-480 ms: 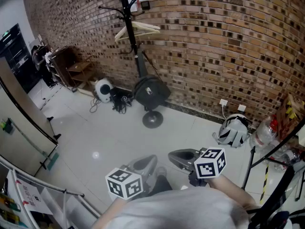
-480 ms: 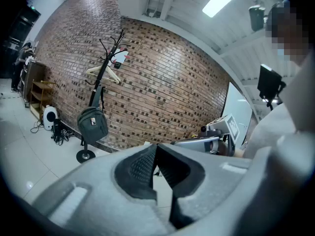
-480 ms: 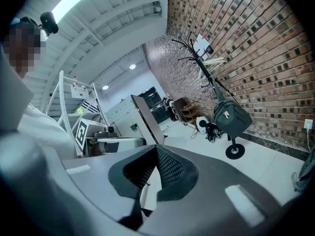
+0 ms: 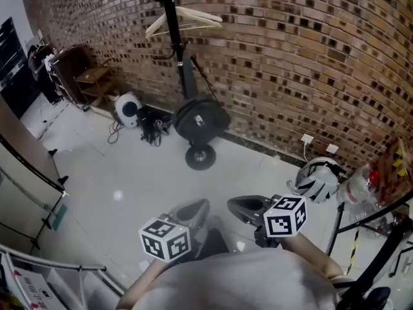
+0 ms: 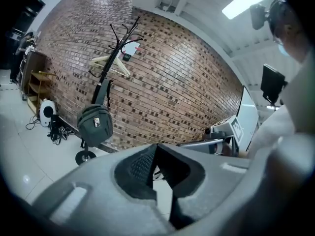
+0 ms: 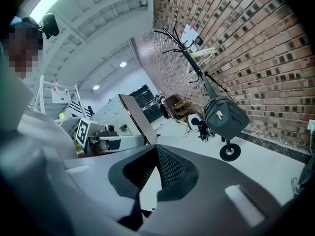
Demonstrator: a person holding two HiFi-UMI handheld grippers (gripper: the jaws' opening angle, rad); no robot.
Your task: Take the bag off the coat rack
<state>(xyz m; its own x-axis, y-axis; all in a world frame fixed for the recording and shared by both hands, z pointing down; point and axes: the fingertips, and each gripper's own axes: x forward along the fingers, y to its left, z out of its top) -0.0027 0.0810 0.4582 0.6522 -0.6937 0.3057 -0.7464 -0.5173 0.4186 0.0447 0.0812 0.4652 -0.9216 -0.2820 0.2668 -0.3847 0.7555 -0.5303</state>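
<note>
A dark green bag (image 4: 201, 120) hangs by its strap from a black coat rack (image 4: 170, 18) that stands against the brick wall, just above the rack's round base (image 4: 200, 155). A wooden hanger (image 4: 184, 19) also hangs on the rack. My left gripper (image 4: 193, 212) and right gripper (image 4: 245, 208) are held close to my body, well short of the bag, both shut with nothing in them. In the left gripper view the bag (image 5: 95, 124) is far beyond the left gripper (image 5: 156, 147). In the right gripper view the bag (image 6: 225, 116) is far beyond the right gripper (image 6: 156, 149).
A white round appliance (image 4: 128, 106) and a tangle of cables (image 4: 151, 124) lie left of the rack. A wooden shelf (image 4: 90, 79) stands further left. A white helmet (image 4: 316, 178) and black stand legs (image 4: 361, 237) are at the right. Pale floor lies between me and the rack.
The head view has shifted a little, so the rack and bag sit slightly further left and higher. Both grippers stay shut near my body.
</note>
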